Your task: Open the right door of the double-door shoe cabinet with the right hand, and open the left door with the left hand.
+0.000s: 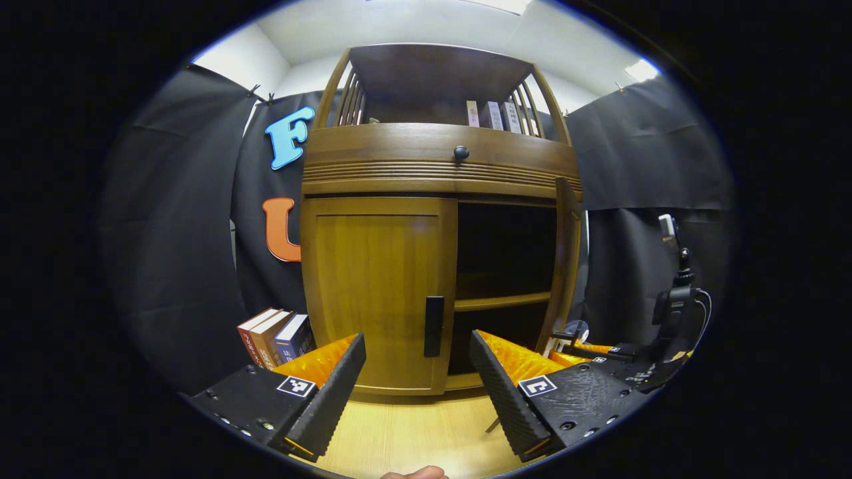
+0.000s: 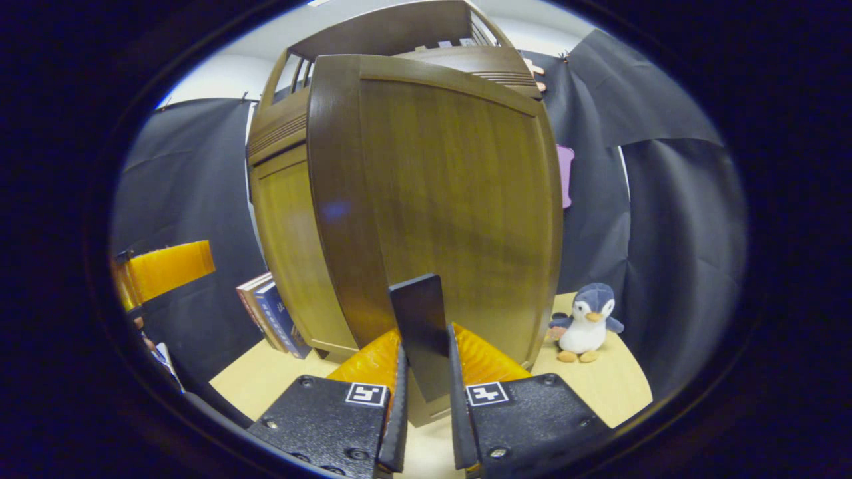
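Note:
The wooden shoe cabinet [image 1: 439,166] stands on a pale table. Its left door [image 1: 376,293] is closed, with a black vertical handle [image 1: 434,326] at its inner edge. My left gripper [image 1: 418,372] is open just in front of that handle, one finger on either side and short of it. The right door [image 2: 459,199] is swung out, edge-on in the left gripper view [image 1: 567,266], baring dark shelves [image 1: 502,303]. My right gripper [image 2: 426,372] is shut on the right door's black handle [image 2: 419,326]. The right gripper [image 1: 616,352] also appears low beside the open door.
Several books [image 1: 273,336] lean left of the cabinet, and more stand on its top shelf [image 1: 492,114]. A plush penguin [image 2: 586,322] sits on the table right of the open door. Black cloth walls close in both sides. My left gripper [image 2: 166,266] shows at the far left.

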